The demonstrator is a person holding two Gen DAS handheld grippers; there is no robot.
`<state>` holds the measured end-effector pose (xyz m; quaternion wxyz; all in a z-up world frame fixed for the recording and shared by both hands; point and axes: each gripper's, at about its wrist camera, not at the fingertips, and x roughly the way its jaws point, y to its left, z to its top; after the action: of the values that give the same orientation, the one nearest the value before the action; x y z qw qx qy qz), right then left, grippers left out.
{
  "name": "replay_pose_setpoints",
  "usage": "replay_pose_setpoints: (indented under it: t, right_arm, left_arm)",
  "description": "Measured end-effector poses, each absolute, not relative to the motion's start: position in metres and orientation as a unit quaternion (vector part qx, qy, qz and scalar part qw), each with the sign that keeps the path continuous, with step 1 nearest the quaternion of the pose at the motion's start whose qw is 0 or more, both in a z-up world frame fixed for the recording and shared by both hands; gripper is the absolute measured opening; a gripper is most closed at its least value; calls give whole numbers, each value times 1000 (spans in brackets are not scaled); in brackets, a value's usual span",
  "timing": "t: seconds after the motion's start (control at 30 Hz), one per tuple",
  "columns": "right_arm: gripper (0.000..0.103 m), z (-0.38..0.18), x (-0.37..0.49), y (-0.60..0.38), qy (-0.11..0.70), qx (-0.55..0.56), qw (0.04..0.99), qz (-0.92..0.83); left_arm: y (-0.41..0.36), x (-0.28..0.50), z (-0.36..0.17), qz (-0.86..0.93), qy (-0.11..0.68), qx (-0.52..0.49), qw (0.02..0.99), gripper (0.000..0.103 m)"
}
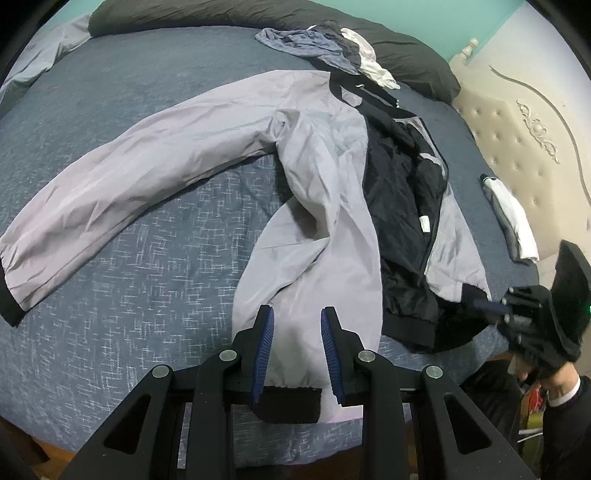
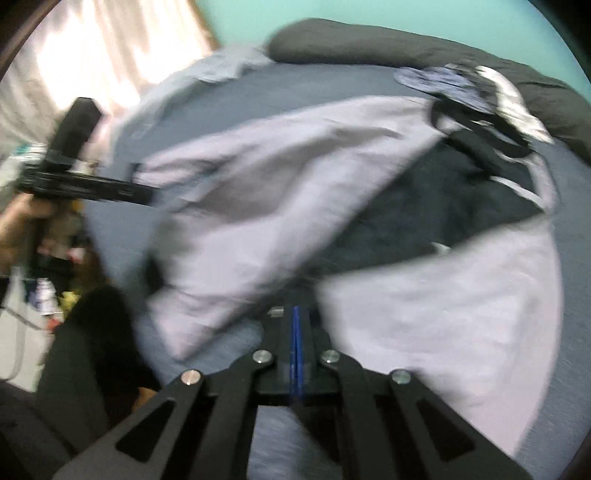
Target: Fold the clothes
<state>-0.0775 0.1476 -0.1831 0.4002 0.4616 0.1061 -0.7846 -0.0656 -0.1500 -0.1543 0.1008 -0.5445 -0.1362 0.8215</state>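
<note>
A light grey jacket [image 1: 325,155] with black lining lies spread open on the blue bed [image 1: 129,288]. One sleeve stretches to the left. The other sleeve runs down toward me, and its black cuff [image 1: 288,404] sits at the base of my left gripper [image 1: 297,321]. That gripper is open, with the sleeve lying flat between its blue pads, which do not press on it. My right gripper [image 2: 295,314] is shut, and the jacket's black hem [image 1: 469,291] is pinched at its tip. The right wrist view is blurred; the jacket [image 2: 258,166] fills it.
A pile of blue-grey and white clothes [image 1: 317,44] lies at the back beside a dark pillow [image 1: 221,14]. A folded white and grey garment [image 1: 513,221] rests by the beige headboard [image 1: 535,129]. A hand and dark sleeve [image 1: 561,391] hold the right gripper.
</note>
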Motion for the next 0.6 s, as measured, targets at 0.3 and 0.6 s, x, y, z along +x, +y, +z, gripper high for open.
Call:
replay_pose_setpoints:
  t: [0.3,0.6]
  right_arm:
    - [0,-194,-94,136,102,474,364,-795]
    - [10,-197,-137,222,48,486,252,-835]
  left_arm:
    - [-162,-60,-148,826,-138,-540,88,29]
    - [-118,-80,-154,819,-120,-545,134,33]
